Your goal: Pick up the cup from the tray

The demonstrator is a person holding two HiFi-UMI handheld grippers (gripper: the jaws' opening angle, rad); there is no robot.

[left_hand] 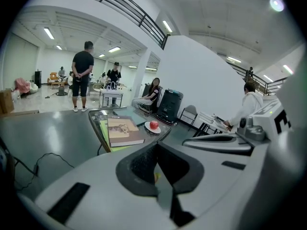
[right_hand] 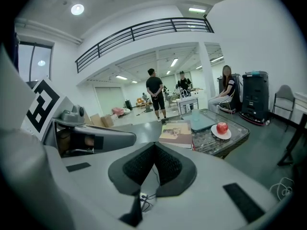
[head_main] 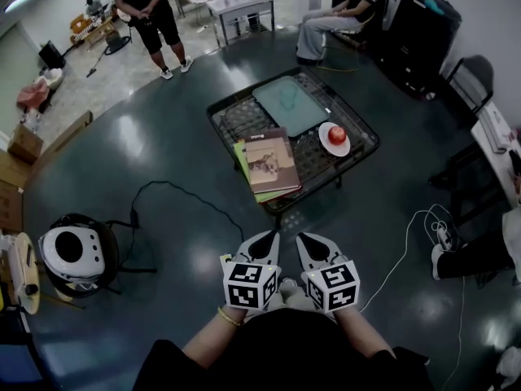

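- We hold both tools low and close to the body, side by side at 6 o'clock in the head view.
- The grey two-jaw left gripper is clenched. Its dark ribbed pads meet at the tip with nothing between them.
- The grey two-jaw right gripper is likewise clenched and empty, its ribbed pads pressed together.
- The low dark-framed table with a mesh-and-glass top stands at 12 o'clock of the grippers, well apart from them.
- The pale green rectangular tray lies on the table's far half, toward 12 o'clock.
- The clear, see-through cup stands on that tray. Its outline is faint in the head view, and neither gripper touches it.
- The white round plate carries a red apple and sits at 3 o'clock on the table, just beside the tray.
- The stack of books with a brown cover on top occupies the table's 6 o'clock edge.
- The round white-and-black floor device rests at 9 o'clock of the grippers, with a black cable lying on the floor between it and the table.
- A standing person in black is at 11 o'clock, and a seated person is at 1 o'clock.
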